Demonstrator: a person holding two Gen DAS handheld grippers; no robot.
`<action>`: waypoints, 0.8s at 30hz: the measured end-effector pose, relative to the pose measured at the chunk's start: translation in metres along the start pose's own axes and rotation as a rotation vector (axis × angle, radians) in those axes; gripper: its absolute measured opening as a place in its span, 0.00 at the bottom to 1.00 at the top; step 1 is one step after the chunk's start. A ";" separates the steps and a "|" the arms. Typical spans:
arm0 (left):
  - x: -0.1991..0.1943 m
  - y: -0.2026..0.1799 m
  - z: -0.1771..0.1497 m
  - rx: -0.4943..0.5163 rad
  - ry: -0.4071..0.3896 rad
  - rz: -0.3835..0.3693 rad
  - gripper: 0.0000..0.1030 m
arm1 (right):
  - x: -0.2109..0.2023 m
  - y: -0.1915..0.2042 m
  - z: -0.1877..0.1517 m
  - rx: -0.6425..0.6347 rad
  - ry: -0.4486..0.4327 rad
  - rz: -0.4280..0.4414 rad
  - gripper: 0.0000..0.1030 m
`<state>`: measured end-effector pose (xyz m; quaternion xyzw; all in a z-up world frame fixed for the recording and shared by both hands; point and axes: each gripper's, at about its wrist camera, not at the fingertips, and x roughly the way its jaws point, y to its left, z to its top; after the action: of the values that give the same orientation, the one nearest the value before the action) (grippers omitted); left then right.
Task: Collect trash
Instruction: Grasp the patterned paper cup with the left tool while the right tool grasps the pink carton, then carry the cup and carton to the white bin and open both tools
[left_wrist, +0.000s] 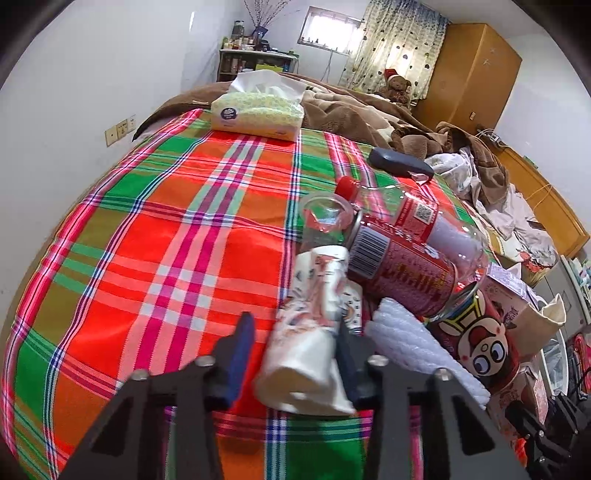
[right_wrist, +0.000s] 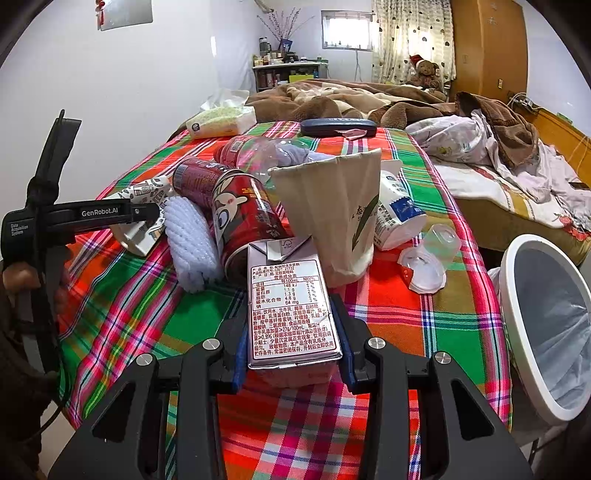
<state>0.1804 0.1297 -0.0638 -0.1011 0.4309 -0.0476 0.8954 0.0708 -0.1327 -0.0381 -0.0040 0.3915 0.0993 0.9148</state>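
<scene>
We're mid-grab: left gripper (left_wrist: 291, 354) is nearly closed around the crumpled white printed paper cup (left_wrist: 314, 332), right gripper (right_wrist: 291, 347) clamps the silver rectangular drink carton (right_wrist: 291, 310). Both lie left of the white round bin (right_wrist: 546, 325). Next: lift, carry binward.

Both grippers' fingers (left_wrist: 243, 354) (right_wrist: 240, 350) clamped.

A lived-in bedroom in a home. A rumpled brown blanket (right_wrist: 332, 98) and loose bedding cover a bed (right_wrist: 517, 218) along one side, with a teddy bear (right_wrist: 426, 74) at its head. A patterned curtain (right_wrist: 410, 37) hangs by a small window (right_wrist: 345, 31), beside a tall wooden wardrobe (right_wrist: 487, 48) and a cluttered shelf (right_wrist: 286, 74).
</scene>
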 end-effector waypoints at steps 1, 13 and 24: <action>-0.001 -0.001 0.000 0.002 -0.005 -0.002 0.31 | 0.000 0.000 0.000 -0.001 0.000 -0.001 0.38; -0.032 -0.007 -0.019 -0.011 -0.069 0.008 0.23 | -0.010 -0.010 -0.001 0.016 -0.038 0.008 0.38; -0.086 -0.012 -0.040 -0.031 -0.148 0.002 0.23 | -0.031 -0.016 -0.005 0.023 -0.094 0.068 0.38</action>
<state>0.0951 0.1271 -0.0197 -0.1178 0.3644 -0.0326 0.9232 0.0495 -0.1547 -0.0201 0.0246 0.3490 0.1260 0.9283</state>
